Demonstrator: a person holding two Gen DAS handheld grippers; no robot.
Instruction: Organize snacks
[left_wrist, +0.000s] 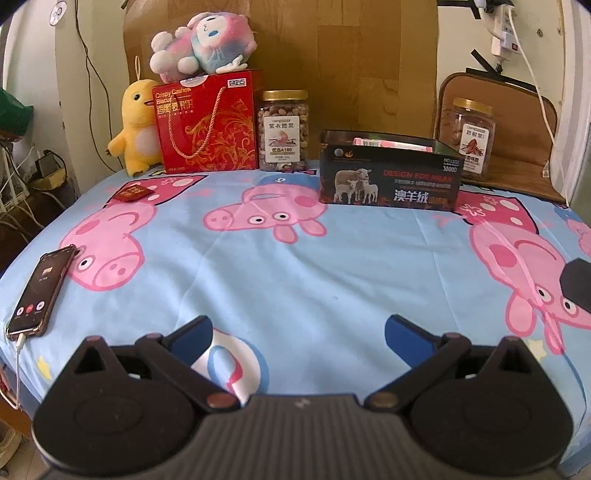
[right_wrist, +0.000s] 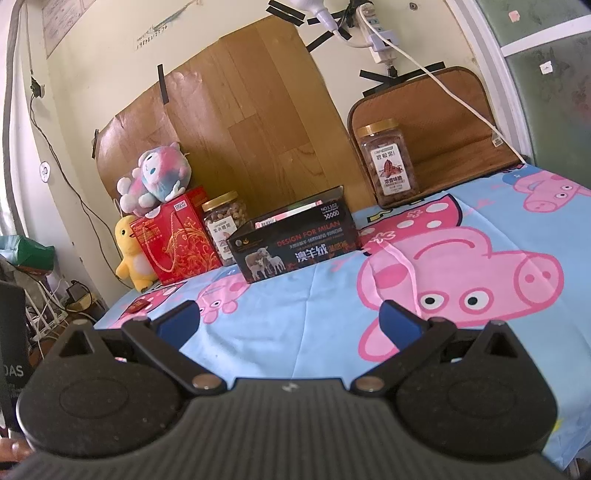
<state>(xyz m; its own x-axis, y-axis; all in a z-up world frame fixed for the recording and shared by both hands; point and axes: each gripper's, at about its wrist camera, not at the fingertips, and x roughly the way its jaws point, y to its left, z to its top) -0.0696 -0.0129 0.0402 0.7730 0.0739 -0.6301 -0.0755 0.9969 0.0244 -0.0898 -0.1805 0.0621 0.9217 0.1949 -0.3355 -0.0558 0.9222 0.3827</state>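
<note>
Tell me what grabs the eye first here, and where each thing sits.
The blue Peppa Pig sheet fills the scene. At its far edge stand a red cashew biscuit gift box with a pink-and-blue plush toy on top, and a yellow duck plush to its left. Right of centre sits an open black box with sheep pictures.

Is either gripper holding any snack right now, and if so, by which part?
Nothing is held. The left gripper and the right gripper are both open over the bedsheet, with nothing between their fingers.
</note>
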